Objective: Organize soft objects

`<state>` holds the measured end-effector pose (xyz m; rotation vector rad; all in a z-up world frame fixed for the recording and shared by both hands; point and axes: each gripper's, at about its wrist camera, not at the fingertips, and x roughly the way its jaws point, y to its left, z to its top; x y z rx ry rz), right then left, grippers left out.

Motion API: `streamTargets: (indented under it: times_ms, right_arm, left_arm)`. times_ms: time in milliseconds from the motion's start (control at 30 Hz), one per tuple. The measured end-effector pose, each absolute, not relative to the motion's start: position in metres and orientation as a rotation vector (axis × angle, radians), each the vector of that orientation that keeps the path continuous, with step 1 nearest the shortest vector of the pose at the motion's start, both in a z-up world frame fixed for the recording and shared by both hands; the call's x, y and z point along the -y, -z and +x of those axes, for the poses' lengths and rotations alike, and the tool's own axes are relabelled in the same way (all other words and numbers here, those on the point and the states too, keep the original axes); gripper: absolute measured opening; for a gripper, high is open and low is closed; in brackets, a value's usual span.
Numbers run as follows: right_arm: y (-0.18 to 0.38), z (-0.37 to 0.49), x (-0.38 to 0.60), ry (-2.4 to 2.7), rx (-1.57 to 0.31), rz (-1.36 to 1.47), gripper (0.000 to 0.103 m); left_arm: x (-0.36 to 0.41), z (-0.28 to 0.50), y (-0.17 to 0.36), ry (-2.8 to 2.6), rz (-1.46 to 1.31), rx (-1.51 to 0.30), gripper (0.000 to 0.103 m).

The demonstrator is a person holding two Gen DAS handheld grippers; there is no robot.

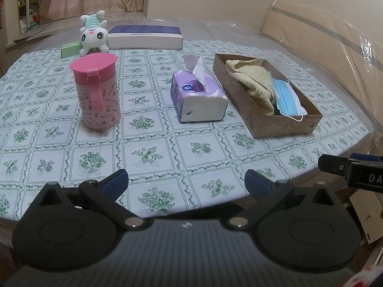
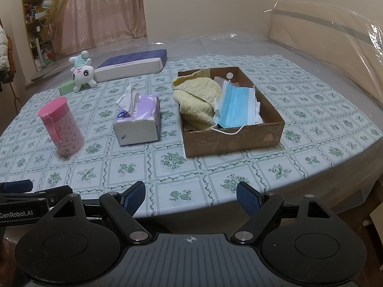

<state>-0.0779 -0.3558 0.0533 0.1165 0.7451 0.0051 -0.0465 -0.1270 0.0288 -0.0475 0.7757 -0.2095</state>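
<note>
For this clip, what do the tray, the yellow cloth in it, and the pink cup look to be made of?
Tray: brown cardboard, matte, going by its thin creased walls and scuffed front. Yellow cloth: likely terry towelling, with a nubby, looped surface and soft rumpled folds. Pink cup: probably plastic, smooth with a slight sheen, printed figures and a moulded lid strap.

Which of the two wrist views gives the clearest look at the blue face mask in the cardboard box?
The right wrist view: the blue face mask lies almost flat toward the camera, pleats and ear loop visible, beside the yellow towel in the cardboard box. In the left wrist view the mask is seen obliquely, partly hidden by the towel.
</note>
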Motion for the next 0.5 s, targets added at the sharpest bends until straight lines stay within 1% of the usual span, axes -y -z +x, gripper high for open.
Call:
streamTargets:
  times_ms: [500]
  right_arm:
    - [-0.0533,-0.0781,0.3558,-0.003,-0.744,0.118,0.083]
  left_arm:
    - [0.1286,-0.0461,-0.029,0.212,-0.05,-0.772,0.103]
